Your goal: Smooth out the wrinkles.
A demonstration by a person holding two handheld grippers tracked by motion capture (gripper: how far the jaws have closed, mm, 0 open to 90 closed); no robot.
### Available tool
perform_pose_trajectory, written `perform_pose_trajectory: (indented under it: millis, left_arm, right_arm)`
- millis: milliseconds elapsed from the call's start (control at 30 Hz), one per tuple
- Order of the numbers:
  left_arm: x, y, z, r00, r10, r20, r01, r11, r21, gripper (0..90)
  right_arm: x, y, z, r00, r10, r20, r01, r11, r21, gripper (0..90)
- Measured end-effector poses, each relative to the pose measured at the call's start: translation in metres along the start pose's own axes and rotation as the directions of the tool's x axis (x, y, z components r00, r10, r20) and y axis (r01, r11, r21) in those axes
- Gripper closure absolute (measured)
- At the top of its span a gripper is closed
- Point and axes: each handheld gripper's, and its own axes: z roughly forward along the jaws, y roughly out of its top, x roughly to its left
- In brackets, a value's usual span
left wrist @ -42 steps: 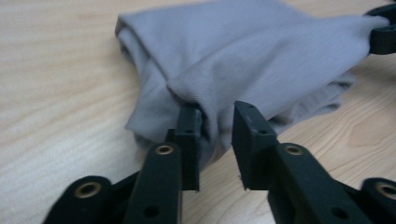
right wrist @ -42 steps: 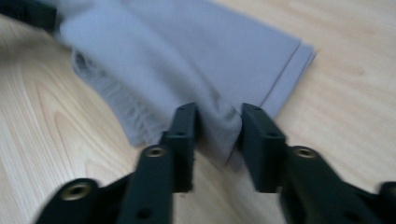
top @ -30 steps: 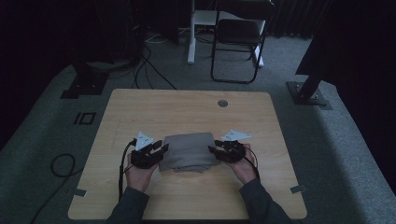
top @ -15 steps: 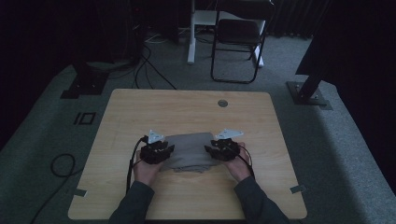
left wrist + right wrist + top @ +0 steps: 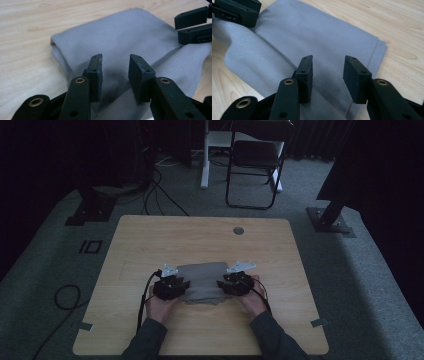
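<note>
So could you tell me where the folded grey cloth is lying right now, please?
In the high view the folded grey cloth lies on the near half of the wooden table, between the left gripper and the right gripper.

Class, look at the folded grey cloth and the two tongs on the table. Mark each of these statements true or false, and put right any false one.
1. The folded grey cloth lies on the wooden table. True.
2. The left tongs are clamped shut on a fold of the cloth. False: their jaws stand apart over the cloth with nothing pinched between them.
3. The right tongs have their jaws apart above the cloth. True.
4. Both tongs are at the same side of the cloth. False: one is at each end of it.
5. A chair stands on the floor beyond the table. True.
</note>
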Motion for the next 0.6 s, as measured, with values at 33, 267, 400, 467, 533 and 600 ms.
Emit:
perform_pose_trajectory:
  millis: [33,267,400,467,533,600]
  left_arm:
    - [-0.002,-0.002,-0.001,1.0,-0.001,0.004,0.001,1.0,-0.001,64.3]
    - [-0.014,-0.017,-0.008,0.9996,0.01,0.027,-0.01,1.0,0.001,64.2]
    - [-0.019,-0.026,-0.013,0.9991,0.018,0.038,-0.018,0.9998,0.004,64.0]
    - [-0.022,-0.03,-0.014,0.999,0.028,0.036,-0.028,0.9994,0.018,63.5]
    - [-0.023,-0.034,-0.013,0.9987,0.034,0.04,-0.035,0.9989,0.032,63.4]
    - [-0.024,-0.035,-0.015,0.9986,0.042,0.031,-0.042,0.9989,0.022,63.1]
  right_arm:
    - [0.001,-0.001,0.0,1.0,-0.004,-0.004,0.004,1.0,0.002,59.4]
    - [0.008,-0.014,-0.005,0.9997,-0.01,-0.021,0.01,1.0,0.004,58.9]
    - [0.013,-0.02,-0.01,0.9992,-0.024,-0.031,0.024,1.0,0.008,57.8]
    - [0.015,-0.024,-0.011,0.999,-0.031,-0.033,0.032,0.999,0.012,57.3]
    - [0.016,-0.028,-0.012,0.9986,-0.033,-0.04,0.034,0.999,0.018,56.9]
    - [0.017,-0.031,-0.013,0.9983,-0.035,-0.047,0.037,0.999,0.025,56.4]
